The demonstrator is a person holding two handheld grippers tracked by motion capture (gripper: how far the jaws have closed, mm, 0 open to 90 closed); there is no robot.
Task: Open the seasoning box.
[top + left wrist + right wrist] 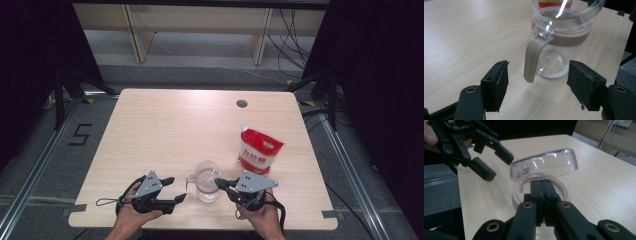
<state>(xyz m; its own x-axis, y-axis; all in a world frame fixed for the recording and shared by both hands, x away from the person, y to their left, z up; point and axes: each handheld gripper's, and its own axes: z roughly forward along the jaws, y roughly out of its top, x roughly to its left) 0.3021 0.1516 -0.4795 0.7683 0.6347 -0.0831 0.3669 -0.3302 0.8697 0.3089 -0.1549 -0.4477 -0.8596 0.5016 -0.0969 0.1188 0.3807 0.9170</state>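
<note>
A clear jug (207, 181) stands near the front edge of the surface (165, 130), between the two hands. It has a tan band under its rim and a tan handle (533, 58) that points toward the left tool (170, 190). A little white powder lies in its bottom.

The left tool is wide open, with nothing gripped. Seen from the left gripper view, its two black pads (499, 82) stand either side of the handle but well clear of it, a short way in front of the jug. The person's left hand (131, 212) holds it low over the surface.

The right tool (220, 184) is closed tight on the jug's rim on the side away from the handle. In the right gripper view its jaws meet at the rim, with the clear lip (544, 165) arching just beyond them. The right hand (260, 212) holds it at the front edge.

A red and white bag (259, 151) stands upright behind the jug, to its right, near but apart from it.
</note>
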